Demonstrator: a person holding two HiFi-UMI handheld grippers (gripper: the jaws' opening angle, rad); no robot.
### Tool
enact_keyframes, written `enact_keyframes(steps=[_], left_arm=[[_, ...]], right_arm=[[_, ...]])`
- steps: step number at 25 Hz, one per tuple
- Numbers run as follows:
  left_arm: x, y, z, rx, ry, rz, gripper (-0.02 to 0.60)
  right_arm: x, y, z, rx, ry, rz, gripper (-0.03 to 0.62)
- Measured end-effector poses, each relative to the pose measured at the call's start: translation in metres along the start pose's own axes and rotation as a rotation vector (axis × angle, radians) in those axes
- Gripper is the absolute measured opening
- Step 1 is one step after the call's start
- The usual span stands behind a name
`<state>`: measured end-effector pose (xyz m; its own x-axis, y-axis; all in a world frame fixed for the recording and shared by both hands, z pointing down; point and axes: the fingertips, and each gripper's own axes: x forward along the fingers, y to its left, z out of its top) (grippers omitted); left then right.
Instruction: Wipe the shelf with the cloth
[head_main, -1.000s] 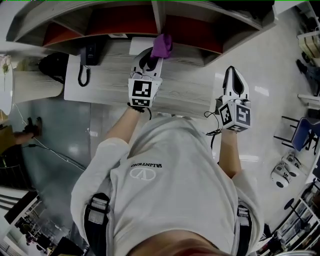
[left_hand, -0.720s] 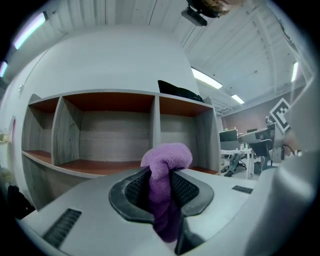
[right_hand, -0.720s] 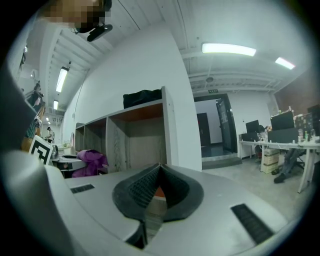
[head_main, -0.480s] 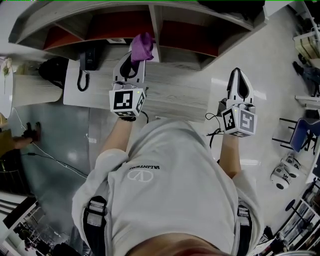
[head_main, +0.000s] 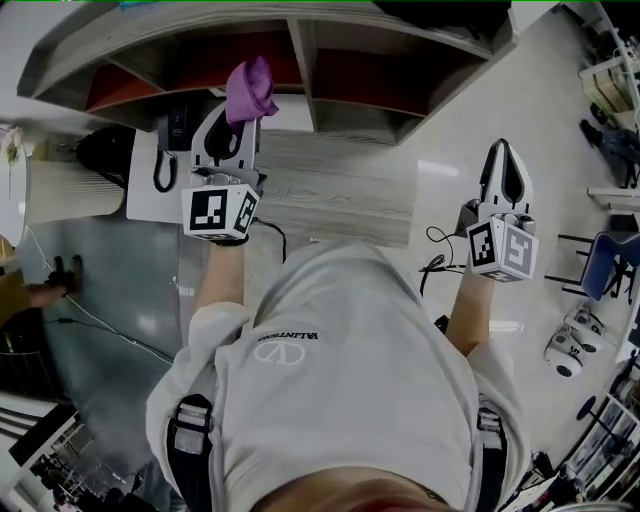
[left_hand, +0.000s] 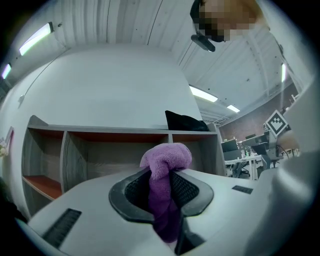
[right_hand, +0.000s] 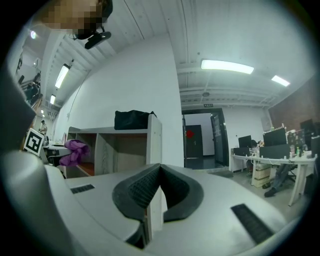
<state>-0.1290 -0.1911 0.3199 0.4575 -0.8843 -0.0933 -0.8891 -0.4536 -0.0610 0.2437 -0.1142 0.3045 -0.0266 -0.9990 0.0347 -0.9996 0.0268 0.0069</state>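
Before the shelf (head_main: 303, 60), the left gripper (head_main: 234, 118) clamps the purple cloth (head_main: 248, 88). Off to the side, the right gripper (head_main: 504, 158) is clenched, empty.

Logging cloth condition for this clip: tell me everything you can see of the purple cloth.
The purple cloth is a soft, fuzzy, towel-like fabric, bunched into a rounded wad. The left tongs are shut on its middle, so a lump bulges above the pads and a darker tail hangs below between them. It is held up in front of the open compartments of the shelf, left of the central divider. Only the pads clearly touch it; contact with the shelf cannot be told.
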Motion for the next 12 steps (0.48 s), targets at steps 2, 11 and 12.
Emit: enact_keyframes(steps=[2,11,12], left_arm=[[-0.001,0.004,0.006,-0.012,-0.006,0.006,0.083],[0.000,0.004,0.004,-0.047,-0.010,0.025,0.083],[0.000,0.005,0.002,-0.054,-0.007,0.029,0.083]], right_arm=[[-0.002,-0.006,0.005,0.002,-0.010,-0.017,0.000],[-0.007,-0.022,0.009,0.006,-0.027,-0.053,0.000],[-0.008,-0.022,0.008,0.005,-0.026,-0.058,0.000]])
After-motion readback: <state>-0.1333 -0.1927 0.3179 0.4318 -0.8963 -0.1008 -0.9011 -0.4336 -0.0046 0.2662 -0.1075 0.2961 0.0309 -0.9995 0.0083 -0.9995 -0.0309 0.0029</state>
